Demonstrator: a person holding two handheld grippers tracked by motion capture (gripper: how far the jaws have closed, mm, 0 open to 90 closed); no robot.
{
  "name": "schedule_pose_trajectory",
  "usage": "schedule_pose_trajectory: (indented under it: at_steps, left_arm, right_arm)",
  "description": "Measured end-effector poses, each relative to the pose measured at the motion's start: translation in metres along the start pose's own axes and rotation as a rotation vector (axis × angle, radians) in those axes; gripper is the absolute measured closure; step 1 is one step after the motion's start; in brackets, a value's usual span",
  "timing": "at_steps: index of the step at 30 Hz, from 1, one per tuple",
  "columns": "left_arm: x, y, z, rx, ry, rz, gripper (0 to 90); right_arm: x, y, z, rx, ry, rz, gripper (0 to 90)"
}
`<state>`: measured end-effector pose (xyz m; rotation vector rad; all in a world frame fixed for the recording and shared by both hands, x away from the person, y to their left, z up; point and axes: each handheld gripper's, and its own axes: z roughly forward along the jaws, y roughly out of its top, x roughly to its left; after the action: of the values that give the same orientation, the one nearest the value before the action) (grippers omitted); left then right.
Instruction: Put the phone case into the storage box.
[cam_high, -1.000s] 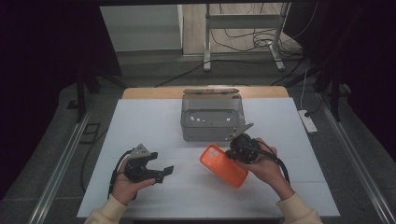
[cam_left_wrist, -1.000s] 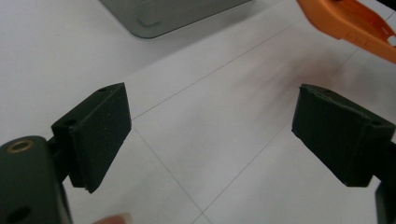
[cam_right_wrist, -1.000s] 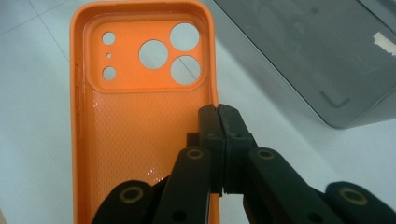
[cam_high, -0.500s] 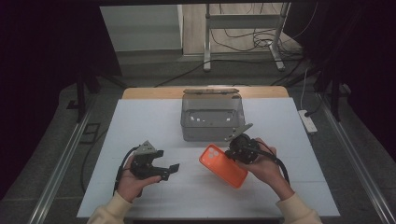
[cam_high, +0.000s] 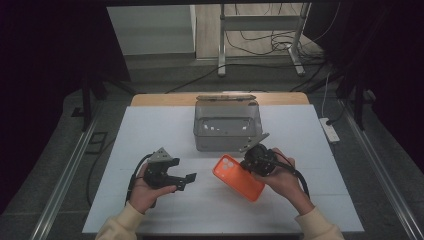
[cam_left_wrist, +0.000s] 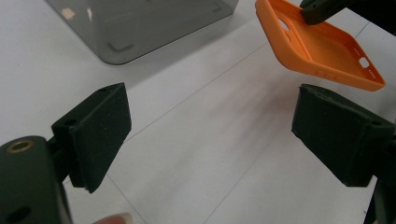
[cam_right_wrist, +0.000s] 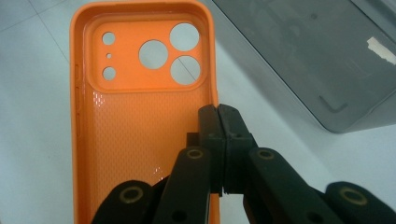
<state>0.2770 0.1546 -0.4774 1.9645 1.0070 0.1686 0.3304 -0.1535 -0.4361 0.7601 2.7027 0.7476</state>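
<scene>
1. In the high view, the person's sleeves and forearms enter at the bottom edge, one left of centre and one right of centre.
2. Just above the left sleeve, in the lower left-centre of that frame, the left gripper (cam_high: 186, 181) is held over the white table (cam_high: 150, 130). Its jaws stand spread wide with nothing between them; the left gripper view shows bare table in the gap.
3. In the lower right-centre of the high view, the right gripper (cam_high: 248, 163) is held in the person's right hand (cam_high: 282, 177). Its jaws are pressed together on one long side wall of the orange phone case (cam_high: 238, 177), as the right gripper view shows.
4. The orange phone case sits at the lower centre of the high view, tilted, between the two grippers, open side up. In the right gripper view its camera cut-outs lie at the top of the frame. In the left gripper view it is in the upper right, clear of that gripper's jaws.
5. Farther back, at the centre of the high view, stands a grey translucent box (cam_high: 227, 127), just behind the right gripper.
6. Beyond the table, at the top of the frame, cables (cam_high: 260, 42) lie on the floor.
</scene>
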Motion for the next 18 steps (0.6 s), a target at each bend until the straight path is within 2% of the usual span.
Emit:
schedule_pose_trajectory:
  at_steps: [18]
  left_arm:
    - [-0.0035, 0.0100, 0.0069, -0.002, -0.049, -0.008, 12.1]
  right_arm:
    - [0.0069, 0.0046, 0.0049, 0.006, -0.005, -0.022, 89.4]
